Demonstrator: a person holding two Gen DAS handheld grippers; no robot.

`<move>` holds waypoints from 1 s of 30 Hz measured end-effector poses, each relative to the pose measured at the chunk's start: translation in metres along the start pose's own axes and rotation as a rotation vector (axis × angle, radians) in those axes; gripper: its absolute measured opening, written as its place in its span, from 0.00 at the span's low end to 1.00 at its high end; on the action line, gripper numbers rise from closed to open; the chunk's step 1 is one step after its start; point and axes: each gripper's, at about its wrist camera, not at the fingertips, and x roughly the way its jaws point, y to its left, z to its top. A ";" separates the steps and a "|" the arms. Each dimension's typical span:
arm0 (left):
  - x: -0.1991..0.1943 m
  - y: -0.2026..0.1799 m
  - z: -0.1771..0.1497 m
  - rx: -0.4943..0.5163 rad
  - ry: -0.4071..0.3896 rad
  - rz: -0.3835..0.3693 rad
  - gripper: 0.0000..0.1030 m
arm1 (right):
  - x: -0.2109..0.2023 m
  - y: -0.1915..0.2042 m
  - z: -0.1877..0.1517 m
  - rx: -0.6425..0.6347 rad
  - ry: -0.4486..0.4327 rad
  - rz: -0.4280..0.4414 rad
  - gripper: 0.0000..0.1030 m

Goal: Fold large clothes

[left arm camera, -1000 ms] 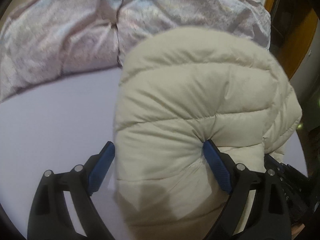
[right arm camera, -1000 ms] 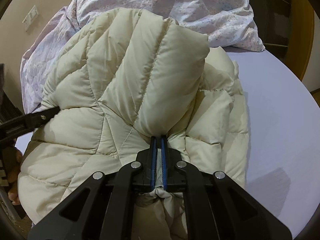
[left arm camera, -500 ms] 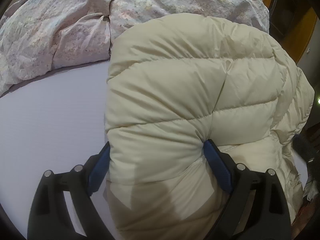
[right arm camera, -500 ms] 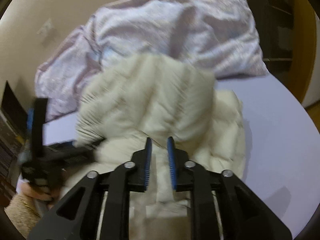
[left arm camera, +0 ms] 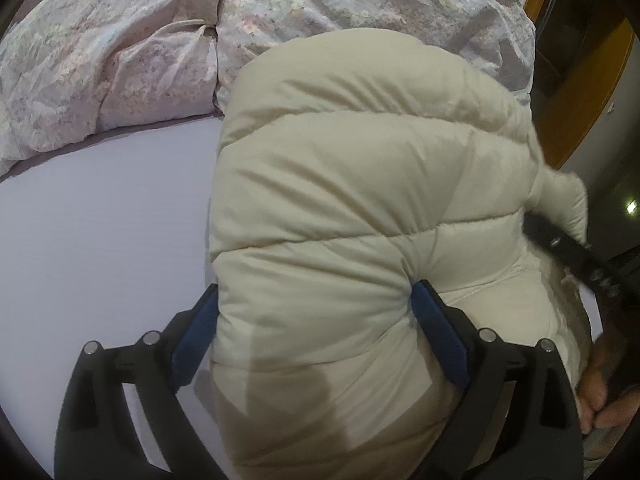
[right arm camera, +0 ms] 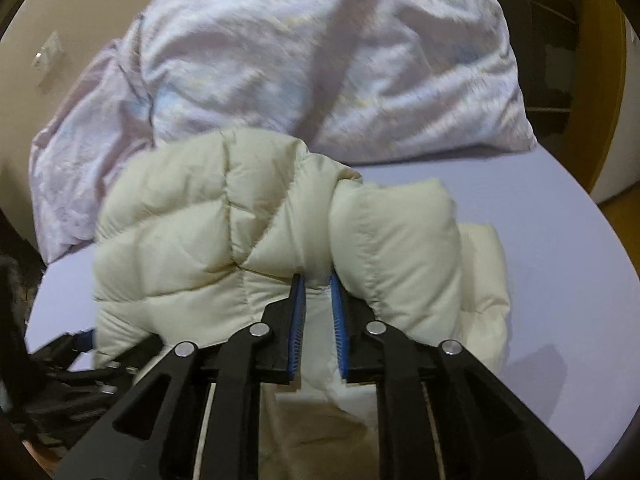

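A cream quilted puffer jacket (left arm camera: 360, 208) lies bunched on the lilac bed sheet (left arm camera: 100, 232). My left gripper (left arm camera: 316, 320) has its jaws wide apart, with a thick fold of the jacket bulging between the blue pads (left arm camera: 438, 336). In the right wrist view the jacket (right arm camera: 248, 220) sits just ahead of my right gripper (right arm camera: 318, 304), whose jaws stand a little apart with jacket fabric between them, not pinched. The right gripper also shows in the left wrist view (left arm camera: 576, 256) at the jacket's right edge.
A crumpled floral duvet (left arm camera: 160, 48) is heaped at the back of the bed; it also shows in the right wrist view (right arm camera: 320, 60). A wooden door frame (left arm camera: 588, 100) stands to the right. A wall socket (right arm camera: 46, 56) is on the left wall.
My right gripper was shut on a jacket fold a second ago and has opened and let it go. The jacket has dropped lower. The left gripper stays wide around its fold.
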 end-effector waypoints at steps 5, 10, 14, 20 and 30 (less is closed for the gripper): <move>0.003 -0.001 0.000 -0.006 0.001 -0.020 0.93 | 0.011 -0.006 -0.006 0.002 0.009 -0.008 0.11; 0.008 -0.002 -0.002 -0.009 -0.002 -0.038 0.96 | 0.017 -0.011 -0.015 -0.011 -0.022 -0.004 0.10; 0.010 -0.006 -0.003 0.009 -0.016 -0.021 0.97 | 0.019 -0.015 -0.017 -0.007 -0.035 0.006 0.10; 0.012 -0.012 -0.005 0.046 -0.038 0.012 0.98 | 0.022 -0.018 -0.019 -0.003 -0.048 0.011 0.10; 0.019 -0.020 -0.003 0.080 -0.067 0.034 0.98 | 0.024 -0.022 -0.020 0.023 -0.050 0.042 0.10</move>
